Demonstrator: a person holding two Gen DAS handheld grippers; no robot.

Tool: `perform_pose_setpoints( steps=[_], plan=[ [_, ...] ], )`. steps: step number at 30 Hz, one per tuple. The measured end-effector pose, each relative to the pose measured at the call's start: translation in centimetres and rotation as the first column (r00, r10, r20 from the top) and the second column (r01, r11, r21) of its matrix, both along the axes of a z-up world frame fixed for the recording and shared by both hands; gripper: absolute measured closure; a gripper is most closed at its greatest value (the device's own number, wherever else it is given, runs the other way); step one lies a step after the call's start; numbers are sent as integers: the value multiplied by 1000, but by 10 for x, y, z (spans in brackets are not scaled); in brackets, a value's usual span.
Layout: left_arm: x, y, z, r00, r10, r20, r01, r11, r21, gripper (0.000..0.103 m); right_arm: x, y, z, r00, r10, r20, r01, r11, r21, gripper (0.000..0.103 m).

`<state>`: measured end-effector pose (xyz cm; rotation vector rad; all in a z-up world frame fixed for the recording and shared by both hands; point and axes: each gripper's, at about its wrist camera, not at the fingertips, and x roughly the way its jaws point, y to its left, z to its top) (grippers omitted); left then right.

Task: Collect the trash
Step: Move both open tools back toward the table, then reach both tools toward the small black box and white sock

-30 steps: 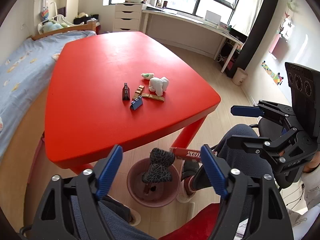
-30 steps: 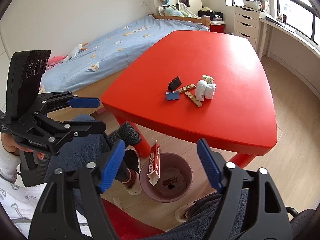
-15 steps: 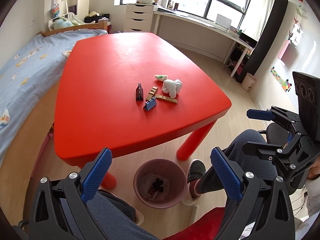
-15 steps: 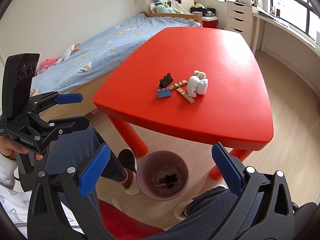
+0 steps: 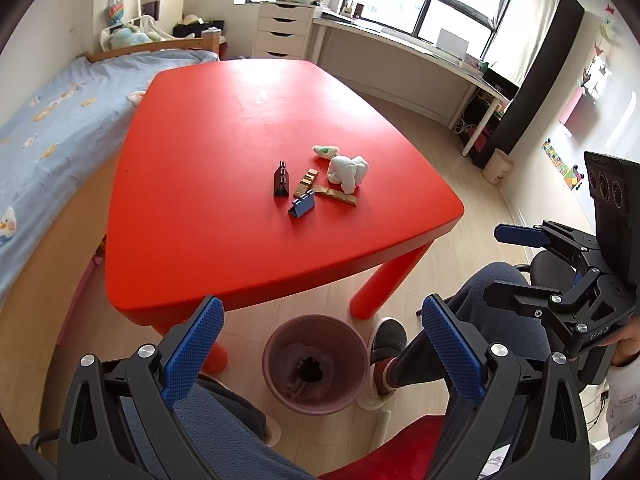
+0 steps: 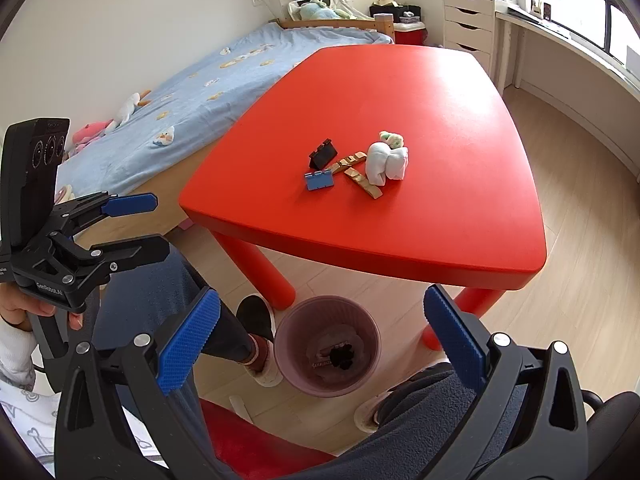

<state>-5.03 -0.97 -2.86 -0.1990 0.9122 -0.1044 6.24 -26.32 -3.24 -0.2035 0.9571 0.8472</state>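
Both grippers hang open and empty over a pink waste bin [image 5: 280, 340] [image 6: 288, 320] on the floor by the red table [image 5: 240, 120] [image 6: 400, 80]. Nothing lies between the blue pads of my left gripper [image 5: 321, 306] or of my right gripper [image 6: 322, 298]. Inside the bin lie a dark crumpled wad [image 5: 310, 368] [image 6: 342, 356] and a small red box [image 6: 320, 365]. On the table sit a white crumpled tissue [image 5: 346, 170] [image 6: 386, 162], a green-white wad [image 5: 325, 151] [image 6: 391, 138], tan wooden strips [image 5: 334, 196] [image 6: 362, 180], a black clip [image 5: 281, 180] [image 6: 322, 154] and a blue clip [image 5: 302, 206] [image 6: 319, 180].
The person's legs and shoes [image 5: 386, 334] [image 6: 256, 320] flank the bin, above a red seat [image 6: 256, 452]. A red table leg [image 6: 268, 272] stands just behind the bin. A blue bed [image 6: 200, 92] runs along the table's left side; a desk and drawers line the window wall.
A second ago the dark wad was dropping between my left jaws and the red box beside the right ones; both now lie in the bin. Both pairs of jaws stand wider.
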Motion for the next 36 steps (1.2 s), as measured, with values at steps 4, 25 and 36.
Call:
perform_pose_setpoints(
  steps=[4, 25, 36],
  plan=[
    [3, 2, 1, 1000, 3, -3, -3, 1000, -1, 8, 2, 1, 1, 1000, -3, 6, 3, 1000, 1, 3],
    [47, 22, 15, 1000, 22, 18, -22, 1000, 20, 8, 58, 20, 23, 997, -57, 53, 57, 998, -11, 3],
    [99, 37, 14, 1000, 23, -20, -22, 999, 25, 8, 113, 43, 15, 994, -102, 41, 105, 992, -72, 3]
  ],
)
